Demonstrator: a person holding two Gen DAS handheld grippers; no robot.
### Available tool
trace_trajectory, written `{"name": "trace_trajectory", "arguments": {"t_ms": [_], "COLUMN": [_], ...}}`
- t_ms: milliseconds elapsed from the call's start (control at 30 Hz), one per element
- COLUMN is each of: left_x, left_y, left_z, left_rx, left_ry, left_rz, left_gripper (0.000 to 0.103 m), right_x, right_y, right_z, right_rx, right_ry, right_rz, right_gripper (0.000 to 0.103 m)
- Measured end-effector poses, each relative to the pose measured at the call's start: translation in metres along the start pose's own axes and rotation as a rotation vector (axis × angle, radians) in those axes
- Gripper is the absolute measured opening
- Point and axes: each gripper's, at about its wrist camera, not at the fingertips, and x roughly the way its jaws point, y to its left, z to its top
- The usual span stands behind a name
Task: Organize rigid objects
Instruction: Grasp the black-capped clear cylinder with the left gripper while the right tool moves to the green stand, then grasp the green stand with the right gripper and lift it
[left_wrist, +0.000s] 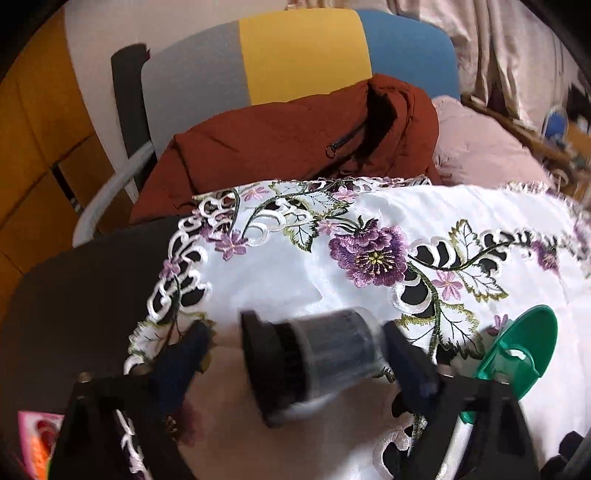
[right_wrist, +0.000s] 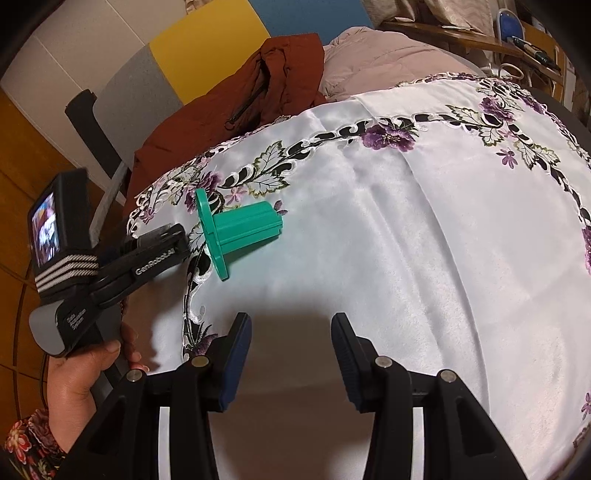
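Note:
A dark grey cylindrical part with a black flange (left_wrist: 314, 362) lies on its side between the fingers of my left gripper (left_wrist: 295, 354), above the white embroidered tablecloth (left_wrist: 295, 273). The jaws stand wide; the right finger looks to touch it, the left one stands apart. A green flanged plastic part (right_wrist: 236, 230) lies on its side on the cloth (right_wrist: 406, 240), and shows at the right of the left wrist view (left_wrist: 521, 354). My right gripper (right_wrist: 291, 354) is open and empty, near the cloth's front. The left gripper's body (right_wrist: 140, 258) sits just left of the green part.
A rust-red jacket (left_wrist: 295, 140) lies on a chair with a grey, yellow and blue back (left_wrist: 295, 51) behind the table. A pink cushion (left_wrist: 480, 147) is to its right. The black table edge (left_wrist: 85, 288) shows at the left. A cluttered wooden shelf (right_wrist: 480, 40) stands at the far right.

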Motion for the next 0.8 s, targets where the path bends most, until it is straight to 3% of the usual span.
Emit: {"name": "trace_trajectory", "arguments": {"t_ms": [300, 500, 600, 667, 800], "left_x": [-0.014, -0.029, -0.032, -0.033, -0.034], "left_y": [0.015, 0.022, 0.023, 0.024, 0.025], "left_z": [-0.024, -0.044, -0.051, -0.054, -0.058], "left_rx": [-0.079, -0.162, -0.170, -0.173, -0.173], "left_ry": [-0.041, -0.057, -0.055, -0.054, -0.052], "left_rz": [-0.066, -0.104, -0.101, -0.103, -0.110], "left_gripper": [0.073, 0.073, 0.073, 0.073, 0.073], "right_x": [0.001, -0.005, -0.012, -0.015, -0.010], "right_y": [-0.003, 0.005, 0.017, 0.027, 0.036], "right_z": [0.001, 0.004, 0.007, 0.009, 0.019], "right_rx": [0.002, -0.020, -0.061, -0.110, -0.158], "right_ry": [-0.006, -0.052, -0.108, -0.149, -0.178], "right_rz": [-0.005, 0.049, 0.078, 0.069, 0.080], "right_gripper": [0.046, 0.047, 0.054, 0.069, 0.071]}}
